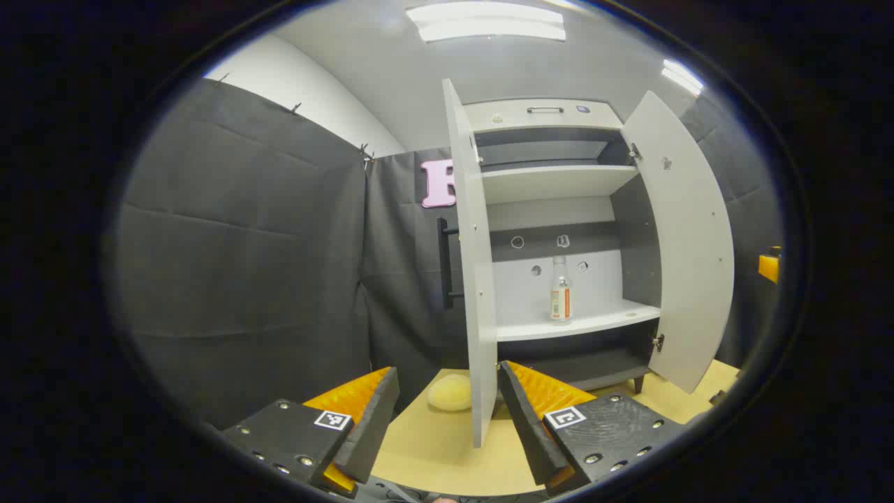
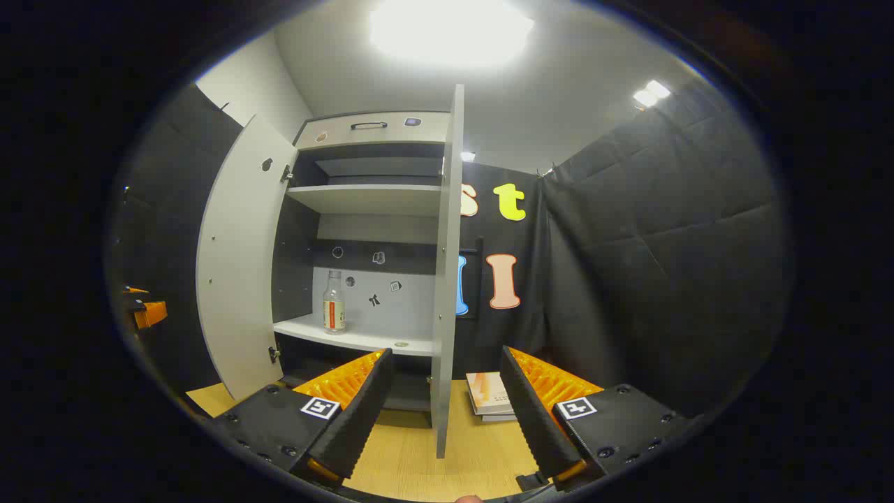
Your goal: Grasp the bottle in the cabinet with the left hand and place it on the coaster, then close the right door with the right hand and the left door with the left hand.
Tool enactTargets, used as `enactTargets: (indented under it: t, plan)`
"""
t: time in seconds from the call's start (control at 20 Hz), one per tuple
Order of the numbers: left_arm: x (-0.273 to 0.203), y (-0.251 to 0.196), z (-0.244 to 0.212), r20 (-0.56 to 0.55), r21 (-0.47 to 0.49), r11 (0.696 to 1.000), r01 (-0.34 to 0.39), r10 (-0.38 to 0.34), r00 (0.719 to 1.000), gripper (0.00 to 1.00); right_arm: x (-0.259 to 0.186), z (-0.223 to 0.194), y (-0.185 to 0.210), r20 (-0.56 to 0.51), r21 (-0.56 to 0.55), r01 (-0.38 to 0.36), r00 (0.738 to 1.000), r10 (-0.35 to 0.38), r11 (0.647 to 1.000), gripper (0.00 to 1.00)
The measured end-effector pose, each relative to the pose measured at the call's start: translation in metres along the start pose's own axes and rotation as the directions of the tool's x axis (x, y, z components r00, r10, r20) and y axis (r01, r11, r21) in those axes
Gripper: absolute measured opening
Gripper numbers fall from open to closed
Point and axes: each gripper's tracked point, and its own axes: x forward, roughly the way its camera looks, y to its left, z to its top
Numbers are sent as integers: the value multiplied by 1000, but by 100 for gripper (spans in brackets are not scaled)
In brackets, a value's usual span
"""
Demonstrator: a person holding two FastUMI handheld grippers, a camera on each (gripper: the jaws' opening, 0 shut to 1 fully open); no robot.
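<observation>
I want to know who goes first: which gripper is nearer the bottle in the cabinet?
Hard to call. The left gripper and right gripper both sit open, outside the cabinet, well short of the bottle.

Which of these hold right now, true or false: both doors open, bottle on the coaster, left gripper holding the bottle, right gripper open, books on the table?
1. Both cabinet doors stand open. True: the left door and the right door are swung out.
2. The bottle sits on the coaster. False: it stands upright on the cabinet's lower shelf.
3. The left gripper holds the bottle. False: it is open and empty, away from the cabinet.
4. The right gripper is open. True.
5. Books lie on the table. True.
</observation>
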Motion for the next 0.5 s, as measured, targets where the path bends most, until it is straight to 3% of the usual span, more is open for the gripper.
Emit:
enactTargets:
  t: [0.5]
  plan:
    - [4, -7, 3, 5, 16, 1000, 1, -1, 1000, 83, 10, -7, -5, -16, 21, -3, 1000, 3, 1000, 96]
